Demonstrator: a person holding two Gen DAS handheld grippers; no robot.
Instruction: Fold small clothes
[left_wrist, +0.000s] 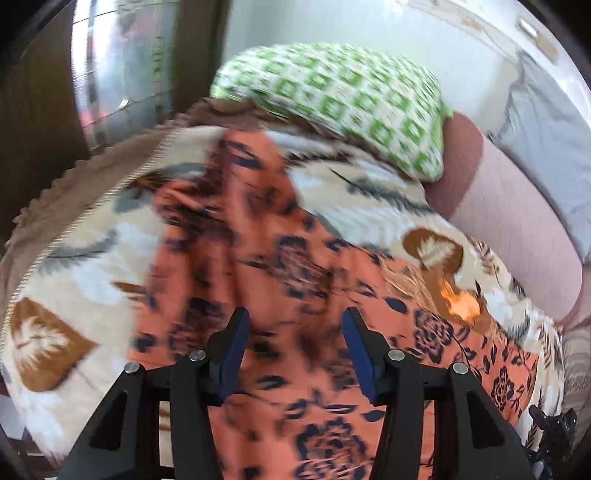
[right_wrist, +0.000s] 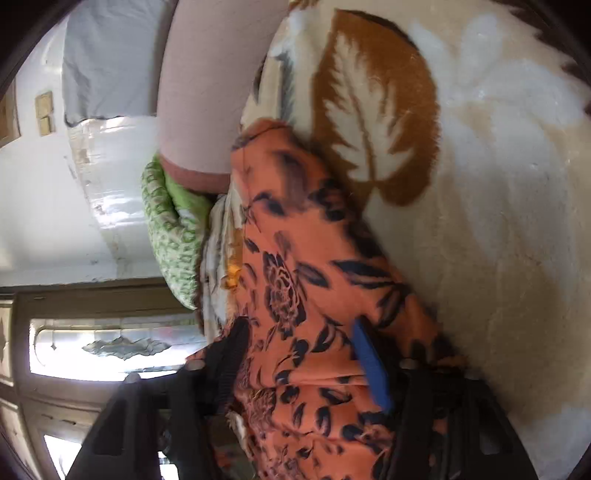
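A cream leaf-print blanket (left_wrist: 92, 258) covers the bed, brown leaves (big ones) across it. At the far edge sits a green-and-white checked pillow (left_wrist: 343, 99), a pink bolster (left_wrist: 517, 229) beside it, touching. Beyond, a glazed wooden door (right_wrist: 103, 347).

We see the orange floral garment (left_wrist: 236, 229) smeared by blur toward twelve o'clock in the left view, cut off at six o'clock. In the right view it perhaps hides the right tongs' (right_wrist: 299, 354) base.
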